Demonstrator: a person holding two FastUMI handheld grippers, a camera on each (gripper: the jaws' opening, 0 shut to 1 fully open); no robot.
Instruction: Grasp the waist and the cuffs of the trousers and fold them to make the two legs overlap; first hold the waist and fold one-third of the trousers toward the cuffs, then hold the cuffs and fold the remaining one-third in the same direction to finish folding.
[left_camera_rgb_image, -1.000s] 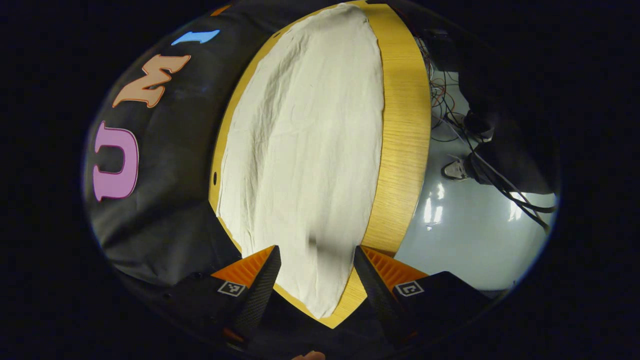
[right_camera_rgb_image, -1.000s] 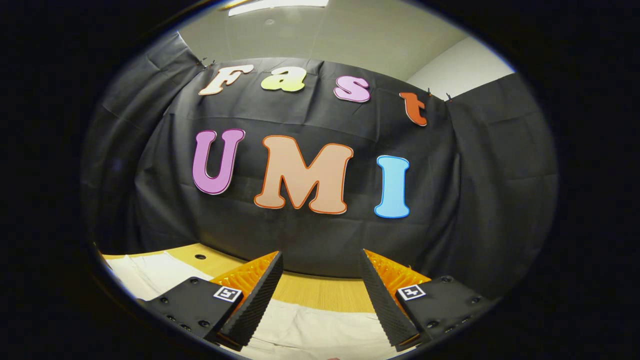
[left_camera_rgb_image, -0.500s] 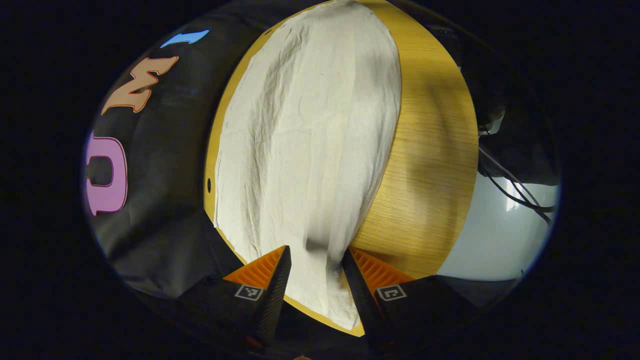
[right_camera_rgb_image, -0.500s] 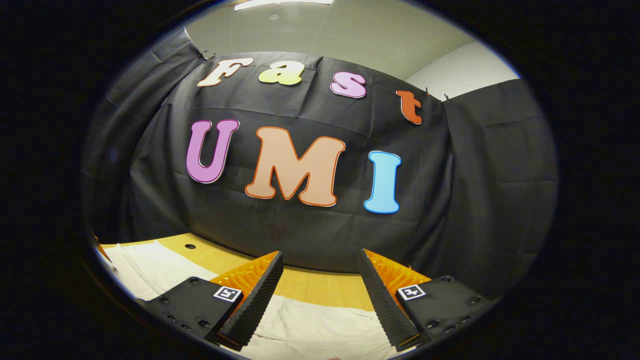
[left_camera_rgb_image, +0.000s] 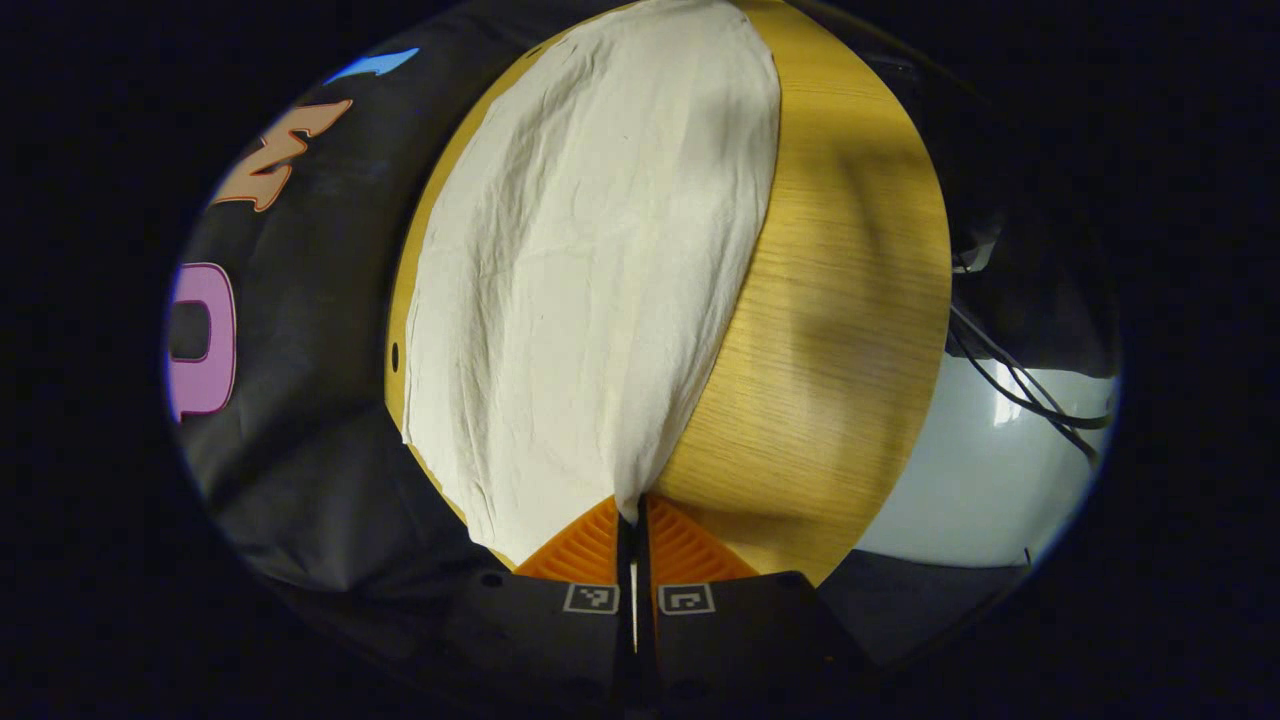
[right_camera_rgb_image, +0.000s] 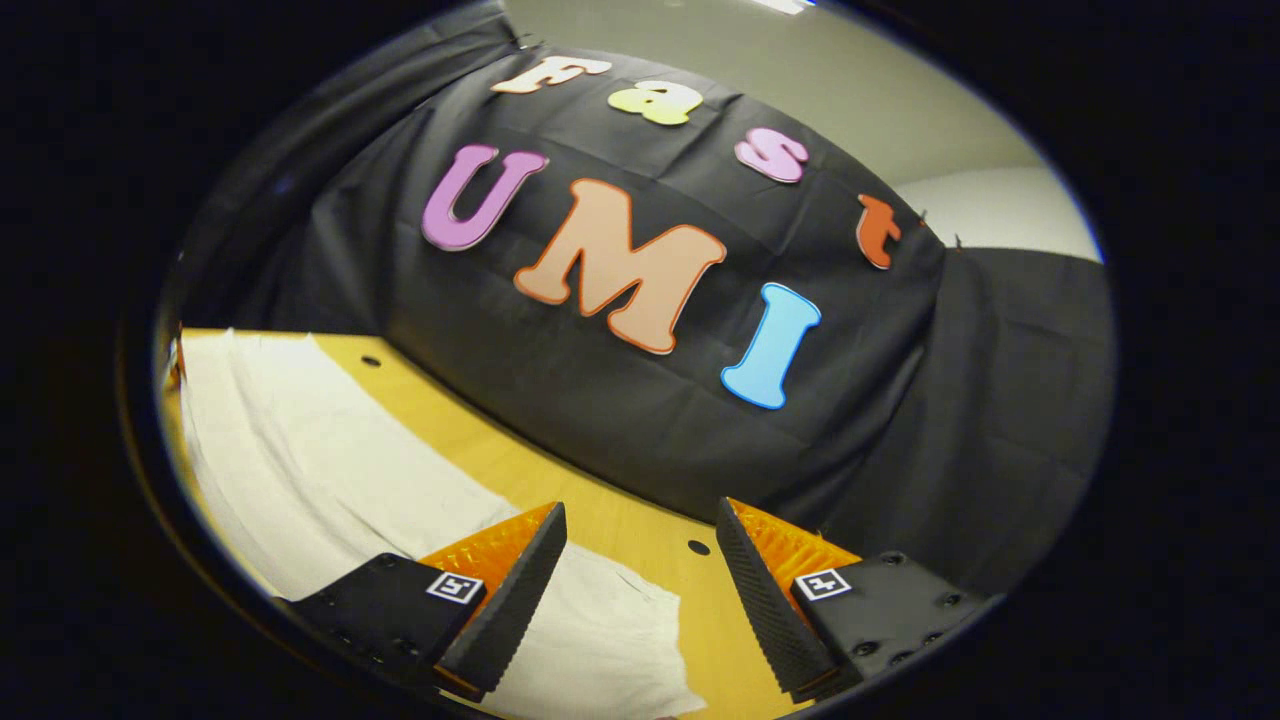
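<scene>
I observe the trousers lying flat on the table, toward its wall-side edge. My left gripper pinches their near corner. My right gripper hovers above their end.

a wooden table stands against black cloth wall; glossy pale floor, cables.

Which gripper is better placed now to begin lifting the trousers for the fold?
Left. The left gripper is shut on the trousers edge; the right gripper is open above the cloth.
</scene>
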